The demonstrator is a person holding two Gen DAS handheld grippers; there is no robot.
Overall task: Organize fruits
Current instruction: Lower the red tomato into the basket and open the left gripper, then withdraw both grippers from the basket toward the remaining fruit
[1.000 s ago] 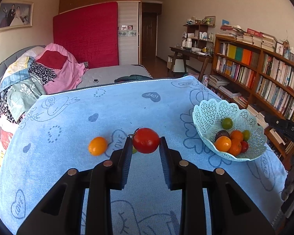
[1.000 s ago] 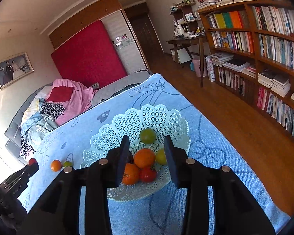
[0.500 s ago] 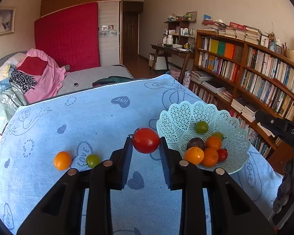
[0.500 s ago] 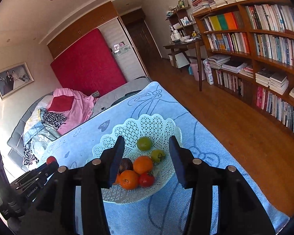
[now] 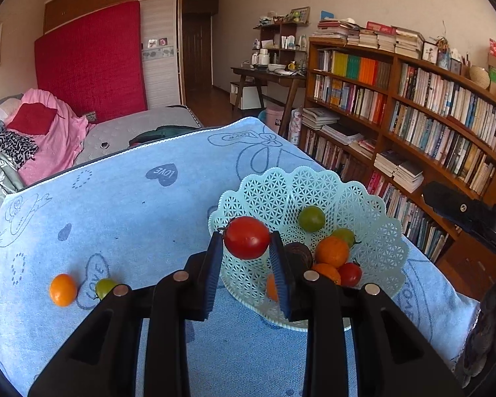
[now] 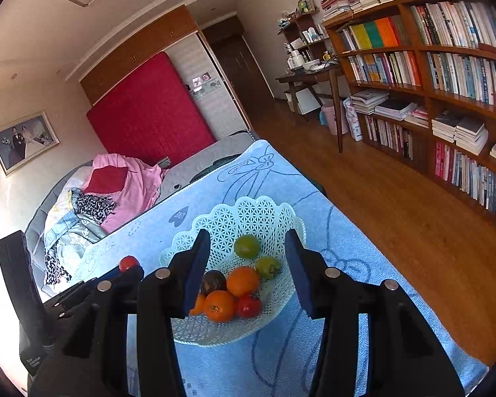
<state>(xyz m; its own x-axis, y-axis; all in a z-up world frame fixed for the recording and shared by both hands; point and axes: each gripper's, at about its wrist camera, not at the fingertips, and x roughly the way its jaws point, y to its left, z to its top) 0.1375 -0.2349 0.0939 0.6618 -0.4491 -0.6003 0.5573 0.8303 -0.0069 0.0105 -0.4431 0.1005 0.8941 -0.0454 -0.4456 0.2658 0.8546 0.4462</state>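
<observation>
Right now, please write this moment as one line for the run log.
left hand-held gripper: shut on red tomato, over basket | right hand-held gripper: open, empty | on cloth: orange tomato, green tomato

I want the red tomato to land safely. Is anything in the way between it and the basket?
Nothing visible blocks it. The left gripper holds the red tomato by the near rim of the basket. The right gripper hangs open and empty nearby.

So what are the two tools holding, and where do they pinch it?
The left tool pinches the red tomato by its two sides, right at the fingertips. The right tool holds nothing; its jaws are open.
</observation>
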